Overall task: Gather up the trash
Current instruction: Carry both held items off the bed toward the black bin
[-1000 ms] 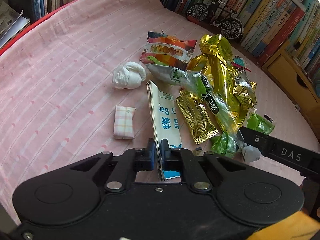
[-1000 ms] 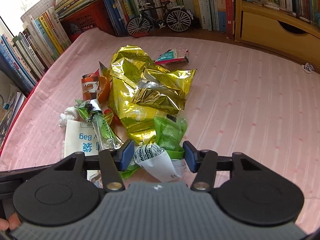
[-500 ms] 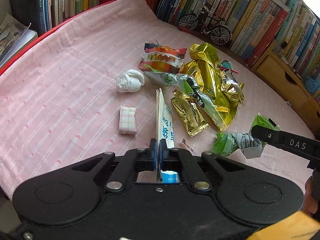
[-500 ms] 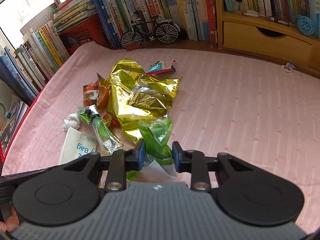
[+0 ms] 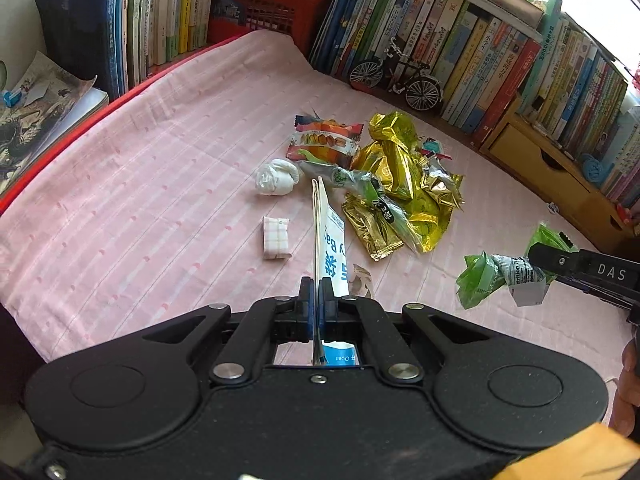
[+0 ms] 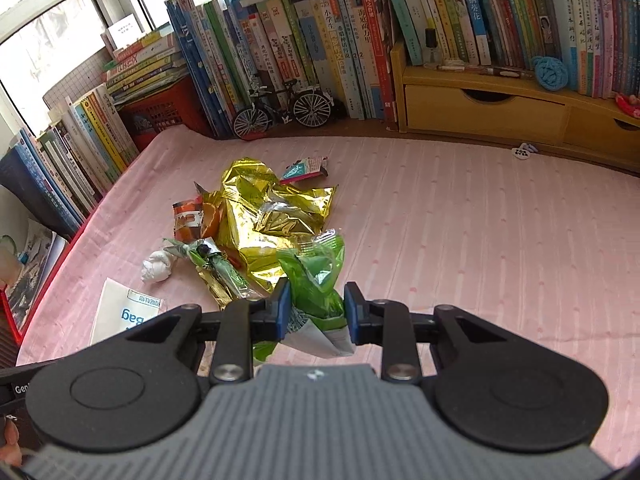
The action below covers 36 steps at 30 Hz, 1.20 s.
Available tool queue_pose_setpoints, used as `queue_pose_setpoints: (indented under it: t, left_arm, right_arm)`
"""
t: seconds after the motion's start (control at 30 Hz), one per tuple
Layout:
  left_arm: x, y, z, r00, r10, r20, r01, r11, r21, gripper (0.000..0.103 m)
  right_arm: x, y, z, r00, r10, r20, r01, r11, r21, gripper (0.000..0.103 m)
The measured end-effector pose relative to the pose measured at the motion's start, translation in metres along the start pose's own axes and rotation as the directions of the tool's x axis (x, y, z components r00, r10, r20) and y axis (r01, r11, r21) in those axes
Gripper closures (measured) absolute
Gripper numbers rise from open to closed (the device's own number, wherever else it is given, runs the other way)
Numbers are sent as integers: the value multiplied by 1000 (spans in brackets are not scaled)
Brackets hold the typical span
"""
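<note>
My left gripper (image 5: 317, 292) is shut on the edge of a white paper bag (image 5: 330, 240) with blue print, which stands on edge over the pink cloth (image 5: 140, 200). My right gripper (image 6: 314, 304) is shut on a crumpled green wrapper (image 6: 316, 276) and holds it clear of the cloth. The same green wrapper (image 5: 480, 280) shows at the right of the left wrist view. On the cloth lie gold foil wrappers (image 5: 400, 168), an orange snack packet (image 5: 326, 140), a long clear-green wrapper (image 5: 360, 188), a white tissue wad (image 5: 276, 176) and a small checked packet (image 5: 275, 238).
Rows of books (image 6: 300, 40) ring the cloth at the back and left. A model bicycle (image 6: 280, 108) stands before them, beside a red crate (image 6: 160, 112). A yellow wooden drawer unit (image 6: 480, 108) sits at the back right. A hand (image 5: 630, 392) shows at the right edge.
The right jaws closed on the green wrapper and lifted it off the cloth. The left gripper rose too, tipping the paper bag up on edge.
</note>
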<state>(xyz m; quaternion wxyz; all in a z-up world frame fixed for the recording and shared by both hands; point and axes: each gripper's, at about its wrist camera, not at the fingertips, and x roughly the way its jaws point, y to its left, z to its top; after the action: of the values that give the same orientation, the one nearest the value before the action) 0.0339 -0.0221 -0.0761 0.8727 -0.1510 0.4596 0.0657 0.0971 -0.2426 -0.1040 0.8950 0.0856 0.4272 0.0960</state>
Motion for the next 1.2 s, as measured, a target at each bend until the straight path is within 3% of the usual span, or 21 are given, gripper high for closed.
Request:
queue_pose_setpoints:
  t: [0.33,1.2]
  left_arm:
    - [-50,28,-14,997,-46,66,46,999,-3,101]
    - [-110,146,-92,1000,-29,8,30,995,-90,101]
  right_arm:
    - [-38,25,-15,999,32,37,-33,999,20,71]
    - [-67,130,-112,991,114,-71,-118,992,-44,70]
